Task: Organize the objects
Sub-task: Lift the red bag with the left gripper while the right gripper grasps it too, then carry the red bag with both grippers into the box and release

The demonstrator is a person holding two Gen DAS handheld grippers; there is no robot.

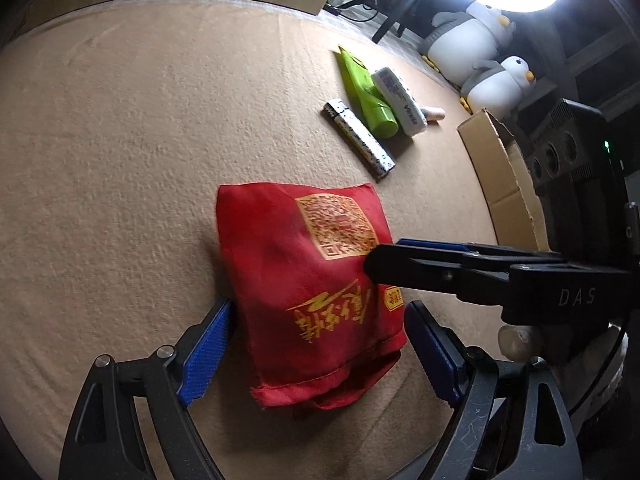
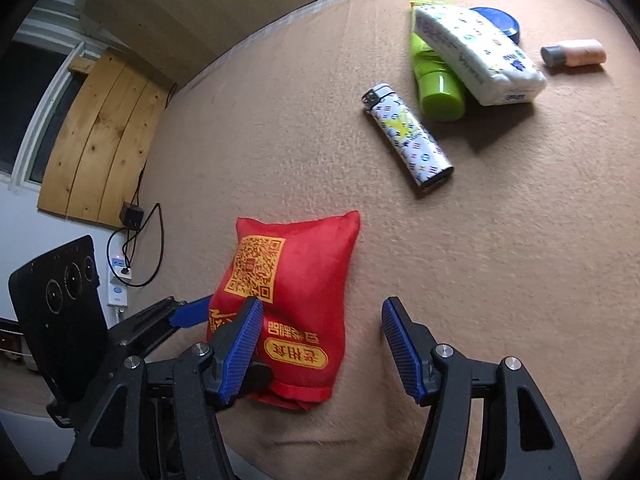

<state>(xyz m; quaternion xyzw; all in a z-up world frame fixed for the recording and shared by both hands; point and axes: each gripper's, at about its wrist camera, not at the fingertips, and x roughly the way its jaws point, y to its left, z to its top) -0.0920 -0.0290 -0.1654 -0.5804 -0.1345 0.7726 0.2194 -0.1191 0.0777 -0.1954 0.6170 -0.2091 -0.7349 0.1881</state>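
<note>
A red folded cloth bag with a gold QR print lies flat on the tan table cover. My left gripper stands wide open astride its near end, one blue pad on each side and neither pressing it. My right gripper reaches in from the right, its tips over the bag's printed corner. In the right wrist view the right gripper is open. Its left pad overlaps the red bag and its right pad stands over bare cover. One of the left gripper's fingers shows beside the bag.
Beyond the bag lie a patterned lighter, a green tube, a tissue pack, a blue lid and a small peach bottle. An open cardboard box stands at the table's right edge, with penguin plushes behind it.
</note>
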